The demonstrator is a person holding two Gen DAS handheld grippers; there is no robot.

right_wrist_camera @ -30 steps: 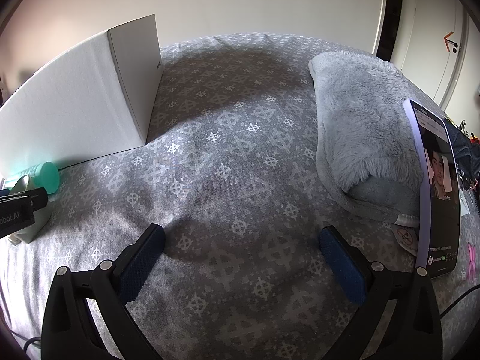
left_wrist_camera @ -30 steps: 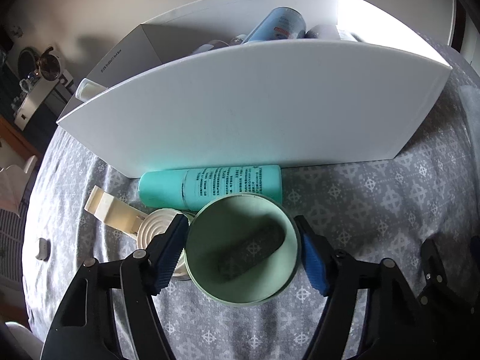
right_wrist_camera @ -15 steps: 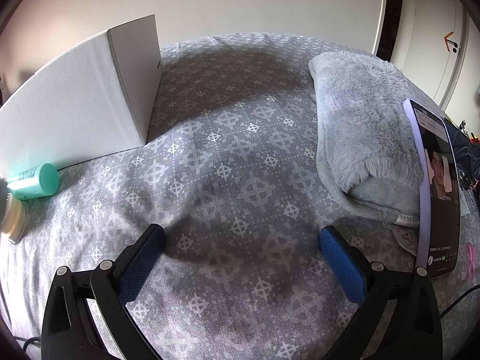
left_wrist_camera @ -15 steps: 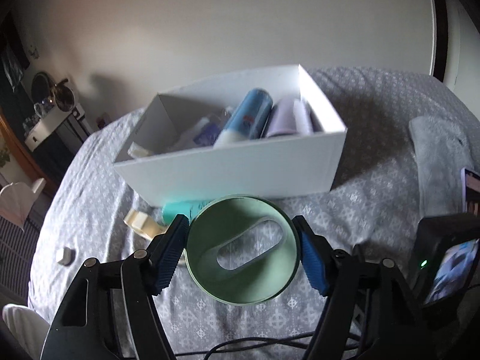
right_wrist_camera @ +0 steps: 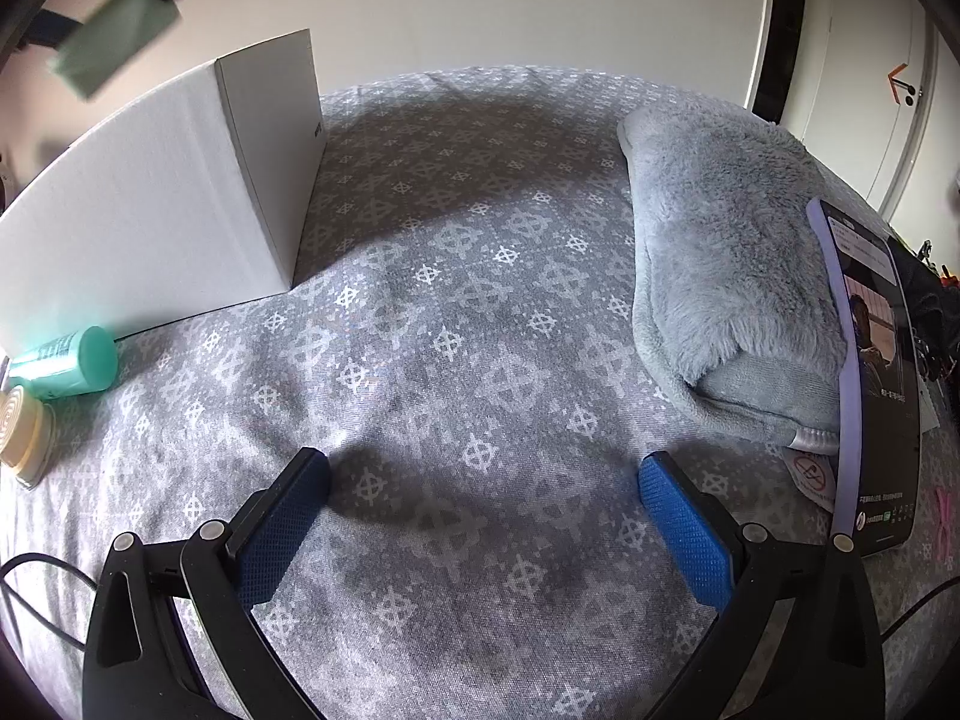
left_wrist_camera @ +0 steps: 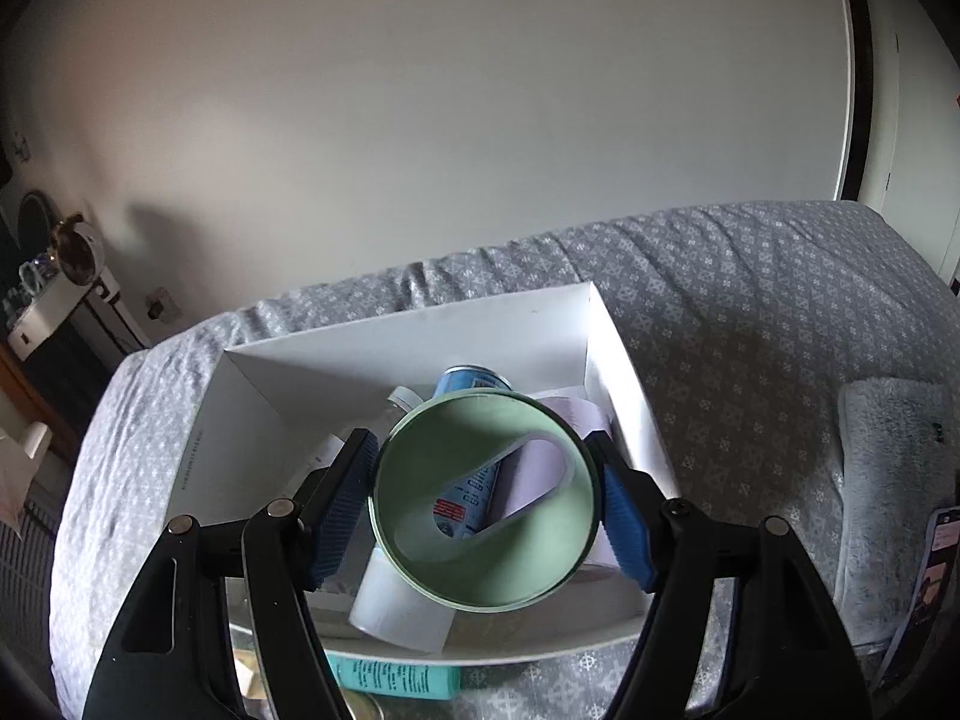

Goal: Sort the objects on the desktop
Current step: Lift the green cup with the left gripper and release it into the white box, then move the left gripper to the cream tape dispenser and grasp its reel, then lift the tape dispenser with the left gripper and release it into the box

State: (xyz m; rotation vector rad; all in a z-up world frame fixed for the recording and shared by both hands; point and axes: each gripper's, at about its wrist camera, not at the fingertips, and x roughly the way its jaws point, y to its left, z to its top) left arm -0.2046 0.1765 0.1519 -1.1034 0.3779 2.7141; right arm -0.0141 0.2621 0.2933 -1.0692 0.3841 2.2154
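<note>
Between the blue pads of the left gripper (left_wrist_camera: 486, 516), a pale green cup (left_wrist_camera: 456, 546) is clamped at its rim, held in the air above the open white box (left_wrist_camera: 414, 342). Bottles lie inside that box, a blue one (left_wrist_camera: 471, 381) among them. Over on the grey patterned bedspread (right_wrist_camera: 480, 276), the right gripper (right_wrist_camera: 483, 516) hovers with jaws spread wide, holding nothing. Beside the box's outer wall lie a teal bottle (right_wrist_camera: 66, 363) and a cream round lid (right_wrist_camera: 21, 432). Farther right rest a fluffy grey towel (right_wrist_camera: 726, 276) and a lit phone (right_wrist_camera: 870, 378). Beyond stands a plain pale wall (left_wrist_camera: 480, 120).
</note>
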